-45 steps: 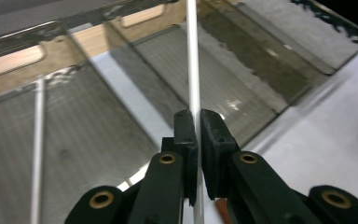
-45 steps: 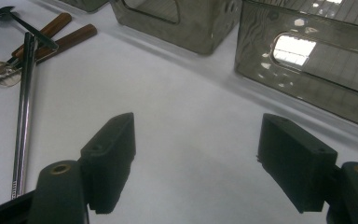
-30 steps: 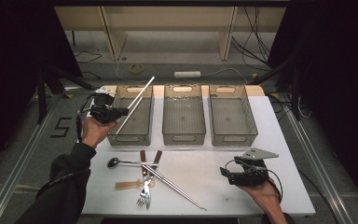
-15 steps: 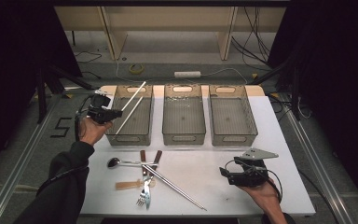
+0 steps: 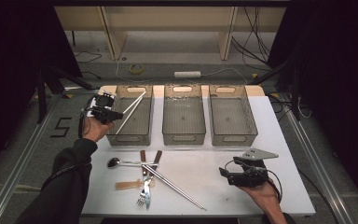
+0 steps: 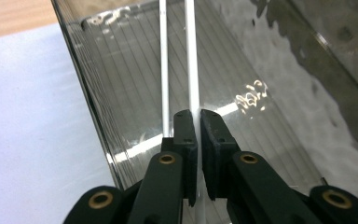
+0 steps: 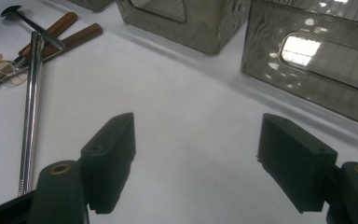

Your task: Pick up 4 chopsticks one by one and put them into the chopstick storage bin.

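My left gripper (image 5: pixel 115 116) is shut on a pair of white chopsticks (image 5: pixel 131 108) at the left edge of the left clear bin (image 5: pixel 135 136). The sticks slant up and away over the bin's inside. In the left gripper view my left gripper (image 6: pixel 195 114) clamps one white chopstick (image 6: pixel 191 60) between its pads, while the second stick (image 6: pixel 164 70) runs just beside the left jaw, above the ribbed bin floor (image 6: pixel 261 140). My right gripper (image 5: pixel 224 172) rests open on the white table at the front right; nothing lies between the wide jaws of my right gripper (image 7: pixel 196 126).
The middle bin (image 5: pixel 183 135) and right bin (image 5: pixel 233 135) stand in a row beside the left one. A cutlery pile lies front centre: spoon (image 5: pixel 113 162), fork (image 5: pixel 143 196), metal chopsticks (image 5: pixel 175 188), two wood-handled pieces (image 5: pixel 143 156). The metal chopsticks (image 7: pixel 30 93) lie left of my right gripper.
My left hand has sunk a little and the white chopsticks have tipped lower, their far ends now down over the left bin. The right gripper has stayed where it was.
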Demonstrator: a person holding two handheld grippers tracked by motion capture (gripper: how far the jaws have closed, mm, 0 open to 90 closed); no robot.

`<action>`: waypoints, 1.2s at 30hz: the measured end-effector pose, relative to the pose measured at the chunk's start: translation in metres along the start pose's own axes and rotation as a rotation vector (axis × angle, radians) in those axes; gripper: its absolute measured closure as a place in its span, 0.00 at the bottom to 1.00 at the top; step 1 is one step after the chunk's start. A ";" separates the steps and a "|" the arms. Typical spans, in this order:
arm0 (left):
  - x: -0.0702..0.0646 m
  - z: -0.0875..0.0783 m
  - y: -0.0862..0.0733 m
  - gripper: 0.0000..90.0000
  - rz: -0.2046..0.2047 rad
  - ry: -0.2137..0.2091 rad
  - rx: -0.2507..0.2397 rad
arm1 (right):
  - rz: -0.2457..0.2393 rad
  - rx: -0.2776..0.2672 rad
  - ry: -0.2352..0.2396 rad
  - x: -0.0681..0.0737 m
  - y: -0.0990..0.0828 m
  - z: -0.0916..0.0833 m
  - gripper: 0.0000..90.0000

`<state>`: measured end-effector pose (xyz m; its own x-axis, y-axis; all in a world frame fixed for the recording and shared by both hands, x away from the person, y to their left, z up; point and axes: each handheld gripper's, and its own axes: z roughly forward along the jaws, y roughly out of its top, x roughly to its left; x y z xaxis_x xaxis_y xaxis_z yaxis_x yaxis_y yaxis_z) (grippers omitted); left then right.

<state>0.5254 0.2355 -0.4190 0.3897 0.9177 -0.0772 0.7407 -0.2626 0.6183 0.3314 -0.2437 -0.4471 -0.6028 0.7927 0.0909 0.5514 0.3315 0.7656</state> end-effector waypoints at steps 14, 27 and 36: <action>-0.004 -0.011 0.004 0.53 -0.049 -0.042 -0.031 | 0.001 0.001 0.002 0.000 0.000 0.000 0.32; -0.034 -0.061 -0.020 0.33 0.014 -0.218 -0.135 | -0.012 -0.007 0.020 0.005 0.001 0.000 0.32; -0.057 -0.074 -0.038 0.29 0.088 -0.264 -0.175 | -0.030 -0.008 0.056 0.016 0.004 0.001 0.32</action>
<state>0.4349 0.2152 -0.3798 0.5936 0.7786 -0.2035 0.6018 -0.2615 0.7546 0.3244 -0.2288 -0.4429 -0.6505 0.7524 0.1036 0.5282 0.3501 0.7736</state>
